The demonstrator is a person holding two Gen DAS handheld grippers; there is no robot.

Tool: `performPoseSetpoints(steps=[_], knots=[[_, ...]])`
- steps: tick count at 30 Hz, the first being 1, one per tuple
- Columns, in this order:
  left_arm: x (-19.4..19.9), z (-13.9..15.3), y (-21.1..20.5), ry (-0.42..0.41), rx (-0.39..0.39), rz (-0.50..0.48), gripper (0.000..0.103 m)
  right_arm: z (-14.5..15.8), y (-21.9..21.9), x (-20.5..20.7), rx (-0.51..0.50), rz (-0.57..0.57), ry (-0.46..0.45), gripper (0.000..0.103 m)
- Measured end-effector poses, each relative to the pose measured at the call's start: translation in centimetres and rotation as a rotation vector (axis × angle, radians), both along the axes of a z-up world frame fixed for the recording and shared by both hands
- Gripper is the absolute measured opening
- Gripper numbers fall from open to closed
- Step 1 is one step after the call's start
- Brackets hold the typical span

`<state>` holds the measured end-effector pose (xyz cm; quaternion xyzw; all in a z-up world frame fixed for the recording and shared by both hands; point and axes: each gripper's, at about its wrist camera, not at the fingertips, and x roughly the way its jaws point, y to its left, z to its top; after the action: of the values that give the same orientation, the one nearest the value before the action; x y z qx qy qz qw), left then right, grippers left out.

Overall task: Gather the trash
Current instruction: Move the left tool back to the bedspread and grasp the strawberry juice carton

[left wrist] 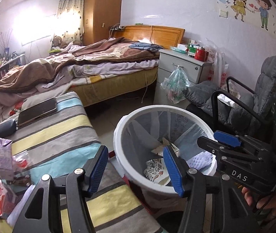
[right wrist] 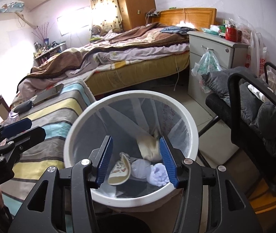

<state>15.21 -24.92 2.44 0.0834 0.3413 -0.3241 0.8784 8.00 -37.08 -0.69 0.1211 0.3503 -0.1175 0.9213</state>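
Observation:
A white trash bin (right wrist: 192,128) with a clear liner stands on the floor beside the striped table (left wrist: 64,136). My right gripper (right wrist: 135,138) hangs open over the bin's mouth. Below its fingers a blurred beige scrap (right wrist: 149,145) is inside the bin, above a printed paper cup (right wrist: 119,171) and crumpled tissues (right wrist: 158,174). My left gripper (left wrist: 135,149) is open and empty between the table's edge and the bin (left wrist: 118,136). Each gripper shows in the other's view: the right gripper (left wrist: 215,139), the left gripper (right wrist: 29,130). A lavender wrapper (left wrist: 4,155) and a red-and-white packet (left wrist: 1,196) lie on the table's left.
A phone (left wrist: 37,110) and a dark pouch (left wrist: 2,129) lie further back on the table. A grey cushioned chair (right wrist: 264,116) stands right of the bin. Behind are an unmade bed (right wrist: 118,58) and a nightstand (right wrist: 215,46) with a hanging plastic bag (right wrist: 205,64).

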Motion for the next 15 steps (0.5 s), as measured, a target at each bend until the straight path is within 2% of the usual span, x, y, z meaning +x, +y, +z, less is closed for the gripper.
performPoseSetpoints(steps=[7,10,15], knots=[[-0.9,1.1,3.5,-0.016,-0.027,0.062,0.059,0.7,1.9,-0.5,0.001,0.03,-0.031,0.053],[-1.4,1.5,5.3,-0.032,-0.028,0.088,0.059,0.9,2.8,-0.5,0.003,0.046,-0.048,0.057],[-1.9,1.8,8.5,-0.057,-0.027,0.151,0.066,1.3,4.4,-0.4,-0.006,0.082,-0.065,0.057]])
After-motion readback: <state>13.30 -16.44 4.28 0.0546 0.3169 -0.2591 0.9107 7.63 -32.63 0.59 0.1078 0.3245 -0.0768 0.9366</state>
